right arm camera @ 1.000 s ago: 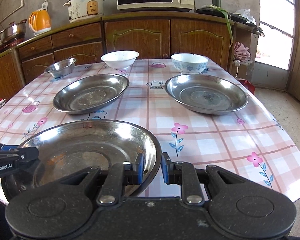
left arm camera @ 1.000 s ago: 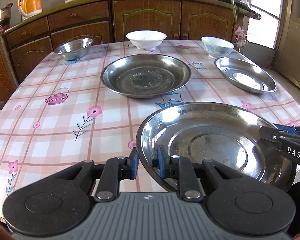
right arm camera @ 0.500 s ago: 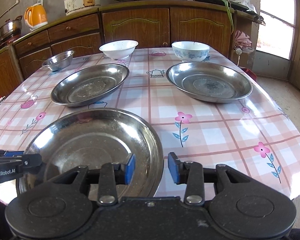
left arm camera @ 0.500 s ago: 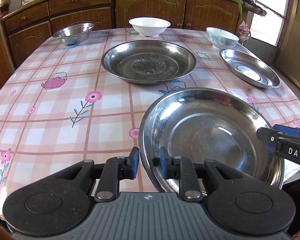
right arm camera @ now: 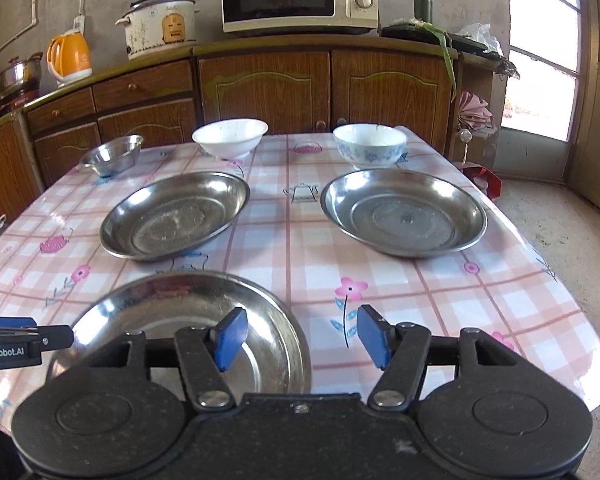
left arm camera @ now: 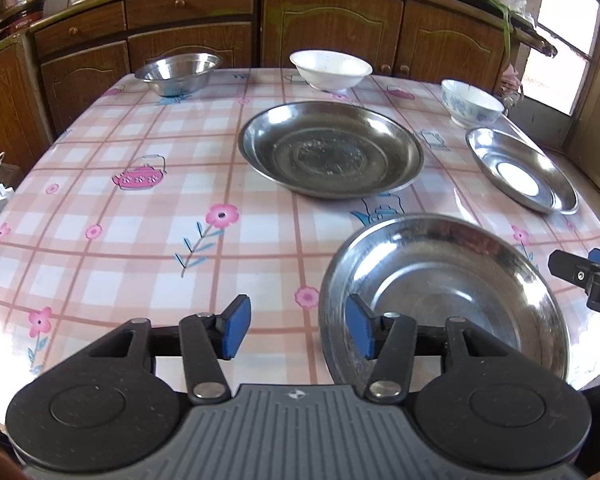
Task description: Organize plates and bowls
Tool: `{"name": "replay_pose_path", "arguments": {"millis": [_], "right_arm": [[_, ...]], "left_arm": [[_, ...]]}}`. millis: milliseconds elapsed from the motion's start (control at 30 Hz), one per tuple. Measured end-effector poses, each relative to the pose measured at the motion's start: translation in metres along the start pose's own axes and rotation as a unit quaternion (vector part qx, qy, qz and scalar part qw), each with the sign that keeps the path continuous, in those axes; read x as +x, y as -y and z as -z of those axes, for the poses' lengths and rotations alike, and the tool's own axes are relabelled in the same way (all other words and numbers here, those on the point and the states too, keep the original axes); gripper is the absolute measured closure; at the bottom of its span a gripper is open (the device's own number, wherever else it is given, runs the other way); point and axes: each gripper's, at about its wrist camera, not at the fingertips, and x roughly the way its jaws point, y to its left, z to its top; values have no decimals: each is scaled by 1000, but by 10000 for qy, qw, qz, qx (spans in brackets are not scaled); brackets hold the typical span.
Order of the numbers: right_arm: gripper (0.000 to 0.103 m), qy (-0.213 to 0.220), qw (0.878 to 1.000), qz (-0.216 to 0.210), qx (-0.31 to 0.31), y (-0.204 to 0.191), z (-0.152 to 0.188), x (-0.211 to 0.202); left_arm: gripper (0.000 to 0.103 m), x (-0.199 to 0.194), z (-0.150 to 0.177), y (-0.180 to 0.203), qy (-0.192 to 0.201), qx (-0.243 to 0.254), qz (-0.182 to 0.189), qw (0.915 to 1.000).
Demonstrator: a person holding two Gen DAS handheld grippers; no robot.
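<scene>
I see the desk (right arm camera: 420, 280) with its checked cloth. The near steel plate (left arm camera: 452, 280) lies flat at the desk's near edge, between my tongs. My left tongs (left arm camera: 298, 328) and right tongs (right arm camera: 298, 338) are both opening, each straddling the rim without pinching it. The plate's near rim hides behind the tongs.

Bare tablecloth (left arm camera: 148, 240) open across left half of left-wrist frame, steel plates (left arm camera: 332, 150) blocking centre and right, bowls (left arm camera: 178, 72) lining far edge, cabinets (left arm camera: 332, 20) behind.
</scene>
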Motion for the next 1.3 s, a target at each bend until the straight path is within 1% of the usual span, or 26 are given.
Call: {"name": "replay_pose_path", "arguments": {"millis": [33, 67, 333, 633, 733, 867, 1100, 1300], "right_arm": [[23, 21, 10000, -8, 4, 0, -2, -1], [23, 49, 10000, -33, 1, -1, -4, -2], [23, 112, 9997, -209, -39, -5, -23, -2], [23, 76, 9989, -424, -179, -12, -51, 8], [23, 59, 9985, -492, -248, -18, -61, 14], [23, 54, 9979, -577, -294, -23, -74, 21], [22, -4, 9971, -700, -304, -32, -92, 42], [22, -92, 9971, -690, -296, -37, -108, 68]], "left_arm": [[47, -1, -3, -1, 21, -10, -7, 10000], [46, -3, -5, -2, 30, -14, -11, 10000], [39, -11, -24, -9, 171, -63, -42, 9998], [36, -6, -47, -10, 206, -1, -31, 9998], [33, -5, -57, -10, 259, 24, -56, 9996], [32, -3, -69, -14, 323, 6, -104, 9994], [30, 8, -87, -20, 328, 2, -176, 9993], [28, 25, -100, -30, 244, -77, -289, 9993]]}}
